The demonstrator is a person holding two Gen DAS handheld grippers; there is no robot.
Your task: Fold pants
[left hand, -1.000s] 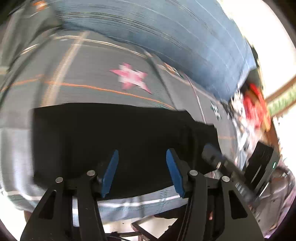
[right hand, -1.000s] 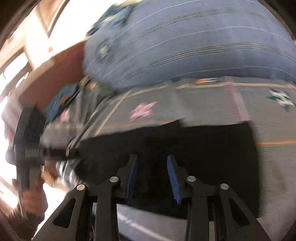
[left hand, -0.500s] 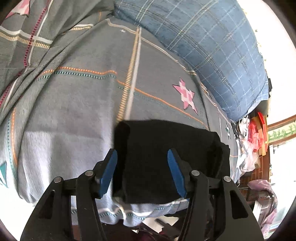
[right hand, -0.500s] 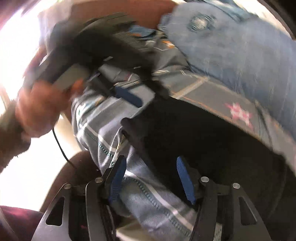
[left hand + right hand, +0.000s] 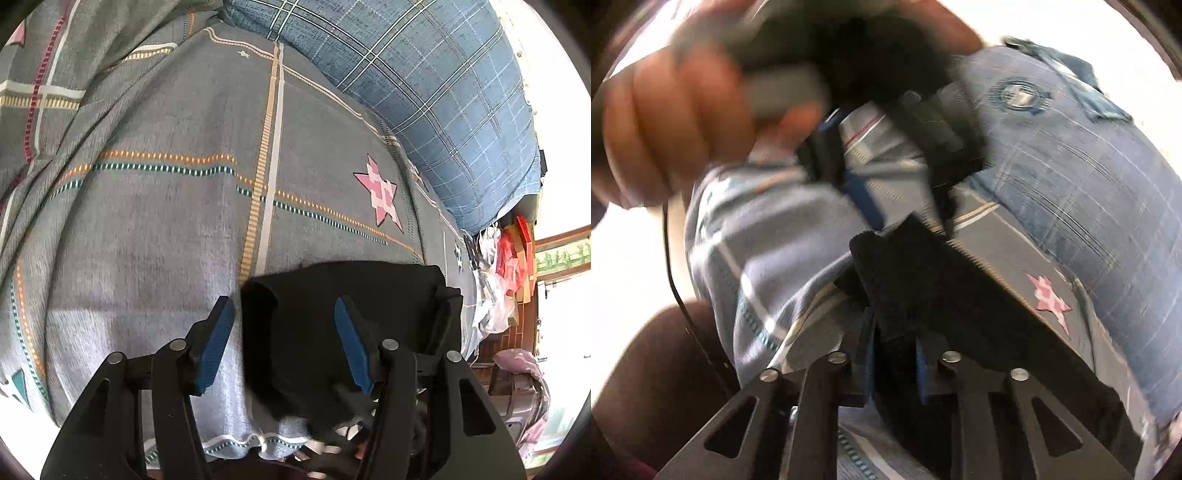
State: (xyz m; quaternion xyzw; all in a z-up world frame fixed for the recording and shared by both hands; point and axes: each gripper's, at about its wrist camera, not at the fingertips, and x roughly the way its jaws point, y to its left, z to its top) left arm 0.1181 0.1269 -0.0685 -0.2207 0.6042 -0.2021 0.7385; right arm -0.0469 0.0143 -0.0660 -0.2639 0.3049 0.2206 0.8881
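The black pants [image 5: 332, 314] lie folded into a small block near the front edge of a grey patterned bedspread [image 5: 166, 221]. My left gripper [image 5: 284, 339] is open, its blue pads straddling the block's left part without gripping. In the blurred right wrist view, my right gripper [image 5: 894, 365] is shut on the near edge of the black pants [image 5: 942, 280]. The left gripper's blue fingers [image 5: 864, 199] and the hand holding it [image 5: 665, 122] show beyond the pants.
A blue plaid pillow [image 5: 424, 96] lies along the back of the bed, also in the right wrist view [image 5: 1071, 155]. Bags and red items [image 5: 506, 258] sit at the right beyond the bed. The bedspread's front edge [image 5: 240, 443] hangs just below my left gripper.
The right gripper has closed from open onto the edge of the pants. The left gripper stayed open over the folded block and moved slightly closer.
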